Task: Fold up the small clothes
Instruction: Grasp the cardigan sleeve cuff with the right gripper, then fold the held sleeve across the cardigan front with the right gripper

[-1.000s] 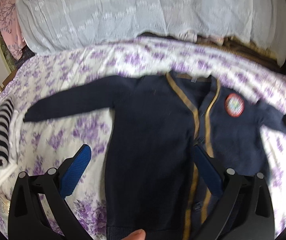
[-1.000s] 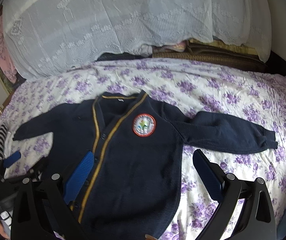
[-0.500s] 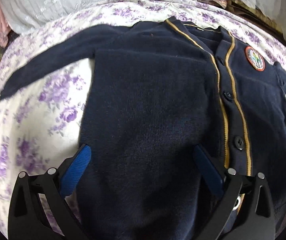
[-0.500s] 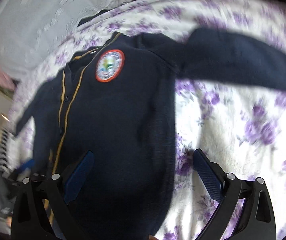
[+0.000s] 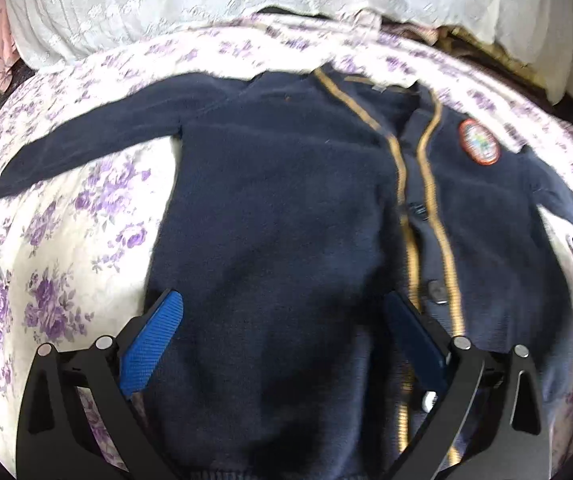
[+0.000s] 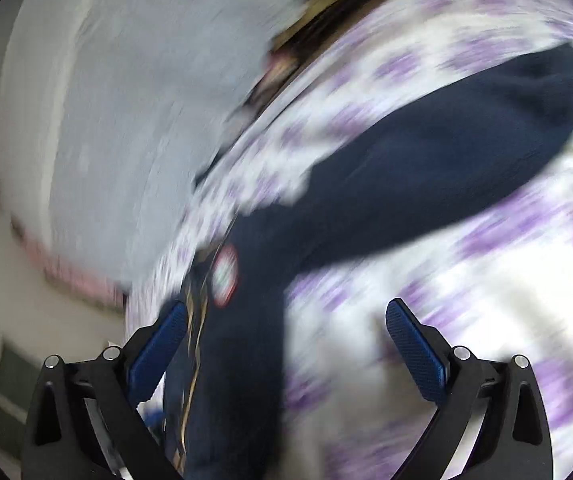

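A navy knitted cardigan (image 5: 286,208) is spread front-up, sleeves out, on the flowered bed (image 5: 66,264). It is judged soft, light and limp, so it is best pinched at a cuff or hem edge. The left gripper (image 5: 282,344) is held wide and empty over the near body; the right gripper (image 6: 286,348), likewise wide and empty, is seen blurred by the right sleeve (image 6: 446,168).

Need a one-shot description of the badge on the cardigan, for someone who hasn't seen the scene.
Start at the white bedsheet with purple flowers; a navy knit cardigan with mustard-yellow trim lies spread flat on it. The round embroidered badge sits on the chest panel right of the trim in the left wrist view. Its red rim and pale centre stand out from the navy.
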The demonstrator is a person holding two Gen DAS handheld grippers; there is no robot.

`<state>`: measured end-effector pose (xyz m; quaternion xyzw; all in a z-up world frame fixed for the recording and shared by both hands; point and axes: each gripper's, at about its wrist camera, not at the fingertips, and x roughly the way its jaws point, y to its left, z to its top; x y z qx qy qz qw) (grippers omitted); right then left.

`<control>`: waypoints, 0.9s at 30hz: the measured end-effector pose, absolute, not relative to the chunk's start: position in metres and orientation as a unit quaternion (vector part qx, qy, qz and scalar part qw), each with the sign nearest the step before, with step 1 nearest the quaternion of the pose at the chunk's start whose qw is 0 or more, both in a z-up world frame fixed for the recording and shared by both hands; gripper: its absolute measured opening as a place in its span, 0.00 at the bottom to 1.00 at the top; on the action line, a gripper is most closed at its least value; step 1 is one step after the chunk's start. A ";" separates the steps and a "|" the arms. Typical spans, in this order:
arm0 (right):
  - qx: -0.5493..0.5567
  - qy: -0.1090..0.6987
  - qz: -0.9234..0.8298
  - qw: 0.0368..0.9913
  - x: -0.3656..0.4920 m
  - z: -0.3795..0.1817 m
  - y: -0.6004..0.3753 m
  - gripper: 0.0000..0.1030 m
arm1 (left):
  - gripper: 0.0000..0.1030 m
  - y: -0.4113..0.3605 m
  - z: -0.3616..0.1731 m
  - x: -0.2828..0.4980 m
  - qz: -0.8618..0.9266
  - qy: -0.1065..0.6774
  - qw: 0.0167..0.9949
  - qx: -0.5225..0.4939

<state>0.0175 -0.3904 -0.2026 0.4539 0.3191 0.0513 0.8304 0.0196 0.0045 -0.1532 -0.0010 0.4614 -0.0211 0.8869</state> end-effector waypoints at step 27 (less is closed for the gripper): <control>0.582 0.181 -0.039 0.792 0.074 -0.251 -0.522 0.07 | 0.96 -0.013 -0.172 0.021 -0.007 0.455 0.890 0.033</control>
